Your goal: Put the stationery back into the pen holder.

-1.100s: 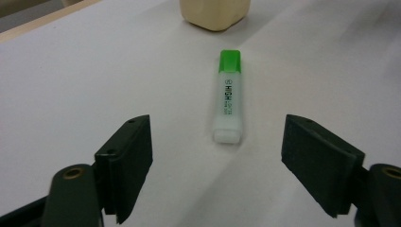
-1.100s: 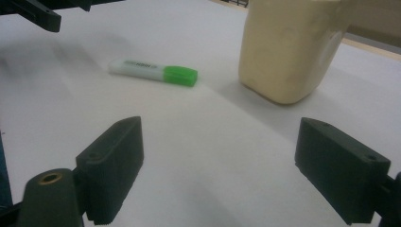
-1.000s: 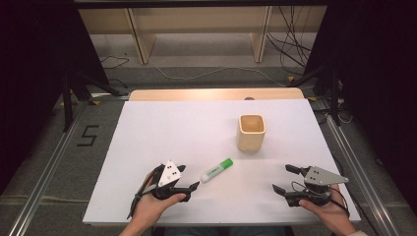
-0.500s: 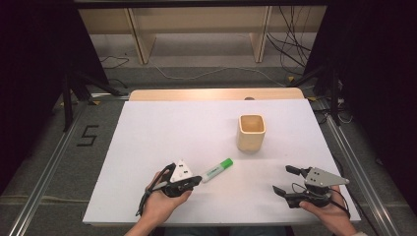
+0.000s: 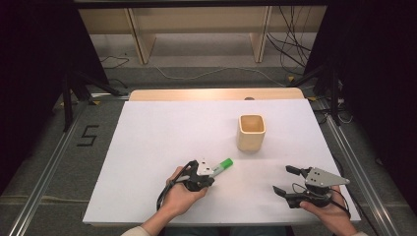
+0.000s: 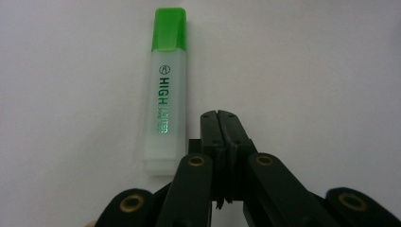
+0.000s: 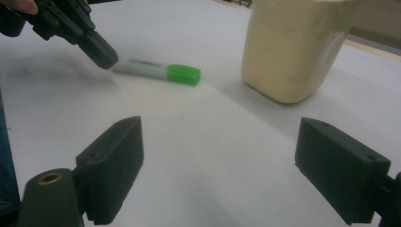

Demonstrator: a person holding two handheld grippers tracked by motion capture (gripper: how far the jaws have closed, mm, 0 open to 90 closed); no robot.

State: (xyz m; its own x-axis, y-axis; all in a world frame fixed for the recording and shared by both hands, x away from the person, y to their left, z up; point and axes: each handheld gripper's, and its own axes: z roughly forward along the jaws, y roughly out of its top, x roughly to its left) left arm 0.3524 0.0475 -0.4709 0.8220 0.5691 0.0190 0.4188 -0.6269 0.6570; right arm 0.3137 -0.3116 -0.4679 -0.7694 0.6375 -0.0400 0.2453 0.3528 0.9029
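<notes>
Lying flat on the white table point(image 5: 147, 147), the green highlighter point(image 6: 165, 94) has its frosted body toward the person and its green cap pointing away, toward the wooden cup point(image 5: 251, 132). On its barrel the word "HIGH" can be read in the left gripper view. The left gripper point(image 6: 220, 118) has its two black jaws pressed fully together with nothing between them; the jaws have just been closing, and the highlighter is not caught by them. In the left gripper view the marker lies just beside the clenched jaws, on their left, with a narrow strip of table between. In the high view the left gripper sits at the near end of the highlighter, held in the person's left hand point(image 5: 179, 196). The right gripper point(image 5: 290, 179) rests near the front right part of the table, well apart from the highlighter, in the right hand point(image 5: 329, 211). Its jaws are released and stand wide, holding nothing. The right gripper view looks between them at the cup and at the marker farther off
</notes>
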